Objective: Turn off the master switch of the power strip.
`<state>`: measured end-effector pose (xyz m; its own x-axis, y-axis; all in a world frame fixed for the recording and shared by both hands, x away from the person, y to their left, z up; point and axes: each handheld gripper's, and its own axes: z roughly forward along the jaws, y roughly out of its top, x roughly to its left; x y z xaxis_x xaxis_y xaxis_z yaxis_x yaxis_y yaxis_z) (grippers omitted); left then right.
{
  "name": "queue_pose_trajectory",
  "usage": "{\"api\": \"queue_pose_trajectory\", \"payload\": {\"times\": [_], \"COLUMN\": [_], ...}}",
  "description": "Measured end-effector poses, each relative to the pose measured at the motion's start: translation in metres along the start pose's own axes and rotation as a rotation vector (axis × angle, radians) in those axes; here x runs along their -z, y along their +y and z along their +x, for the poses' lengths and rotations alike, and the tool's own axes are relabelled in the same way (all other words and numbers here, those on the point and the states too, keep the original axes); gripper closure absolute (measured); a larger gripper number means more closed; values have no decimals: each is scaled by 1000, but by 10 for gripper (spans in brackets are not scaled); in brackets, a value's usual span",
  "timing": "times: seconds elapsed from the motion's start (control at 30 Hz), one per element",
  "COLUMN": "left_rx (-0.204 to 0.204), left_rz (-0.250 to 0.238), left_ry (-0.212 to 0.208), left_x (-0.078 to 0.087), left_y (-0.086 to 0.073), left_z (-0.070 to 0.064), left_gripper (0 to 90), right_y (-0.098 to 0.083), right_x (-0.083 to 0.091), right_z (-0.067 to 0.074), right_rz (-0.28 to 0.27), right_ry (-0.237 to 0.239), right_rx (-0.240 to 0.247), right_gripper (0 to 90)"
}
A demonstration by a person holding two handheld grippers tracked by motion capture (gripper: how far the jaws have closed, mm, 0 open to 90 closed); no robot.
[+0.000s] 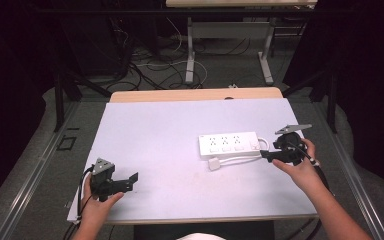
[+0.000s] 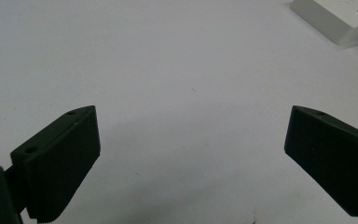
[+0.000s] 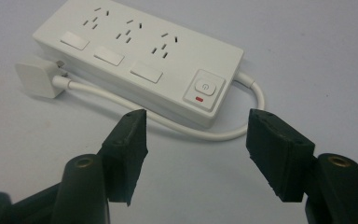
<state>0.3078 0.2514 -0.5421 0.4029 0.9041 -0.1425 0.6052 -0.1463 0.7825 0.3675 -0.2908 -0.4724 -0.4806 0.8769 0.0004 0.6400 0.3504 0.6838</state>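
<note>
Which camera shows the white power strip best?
The right gripper view: the power strip lies close, with sockets, switches and cable clear. The high view shows it small; the left gripper view catches one corner.

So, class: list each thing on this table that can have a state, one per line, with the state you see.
power strip: lying flat, all three sockets empty
plug: unplugged, lying beside the strip on its looped cable
left gripper: open, nothing between the jaws
right gripper: open, holding nothing, pointed at the strip's cable
</note>
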Motion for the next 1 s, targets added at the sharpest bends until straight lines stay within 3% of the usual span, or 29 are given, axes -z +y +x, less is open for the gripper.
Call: {"api": "queue_pose_trajectory", "payload": {"times": [0.17,0.37,1.0], "left_rx": [-1,-1,1], "left_rz": [3,1,3], "left_ry": [-3,0,0], "left_x": [0,0,-1], "left_y": [0,0,0], "left_z": [0,0,1], "left_gripper": [35,35,37], "right_y": [6,13,31], "right_x": [-2,-7,-26], "right_z": [-2,-6,-7], "right_rz": [1,21,71], "right_ry": [1,8,-3], "right_rx": [-6,-14,28], "right_gripper": [400,489,883]}}
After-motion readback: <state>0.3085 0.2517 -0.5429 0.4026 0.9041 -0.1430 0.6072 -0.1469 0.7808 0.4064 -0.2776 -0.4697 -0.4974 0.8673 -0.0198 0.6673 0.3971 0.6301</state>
